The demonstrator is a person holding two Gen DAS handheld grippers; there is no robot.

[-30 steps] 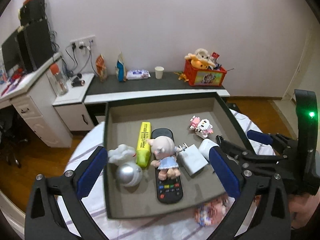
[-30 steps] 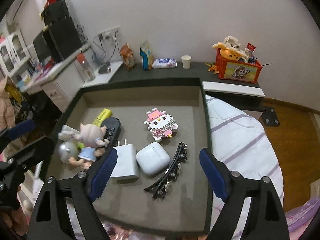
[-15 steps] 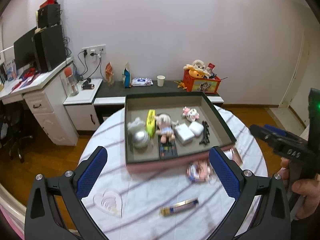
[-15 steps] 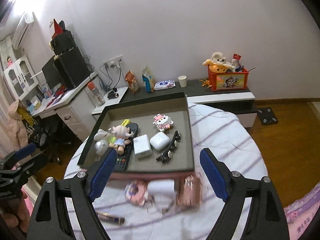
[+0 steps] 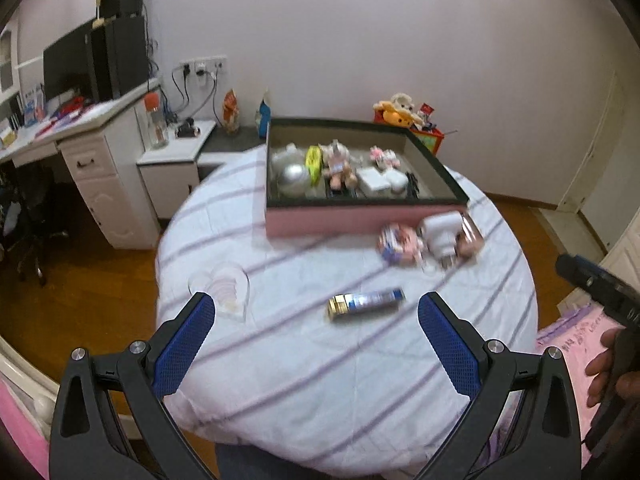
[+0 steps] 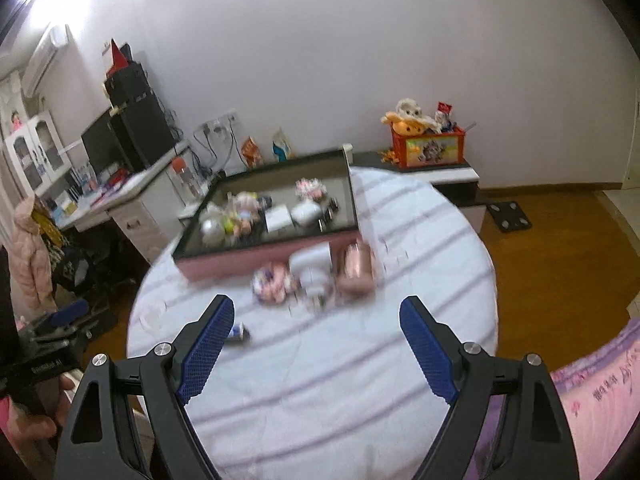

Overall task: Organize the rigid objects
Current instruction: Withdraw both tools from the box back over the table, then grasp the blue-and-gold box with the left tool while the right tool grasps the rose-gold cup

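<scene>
A pink box with a dark rim (image 5: 352, 220) (image 6: 208, 270) stands at the far side of the round table and holds a silver ball (image 5: 294, 178), a doll (image 5: 339, 162), a white charger (image 5: 374, 180) and other small items. In front of it lie a pink block toy (image 5: 400, 242) (image 6: 272, 286), a white plug (image 5: 442, 234) (image 6: 314, 270) and a rose-gold case (image 5: 470, 236) (image 6: 354, 270). A gold-and-blue tube (image 5: 366, 303) (image 6: 239, 334) and a clear heart dish (image 5: 226, 292) lie nearer. My left gripper (image 5: 316, 332) and right gripper (image 6: 316, 334) are open, empty, held back over the near table.
The table has a white striped cloth (image 5: 320, 380). A white desk with monitor (image 5: 92, 128) stands at left, a low shelf with a red toy box (image 6: 428, 148) at the back wall. Pink bedding (image 6: 600, 392) lies at right. Wood floor surrounds the table.
Both grippers have pulled far back from over the box toward the near table edge. The whole table and the loose items in front of the box now show.
</scene>
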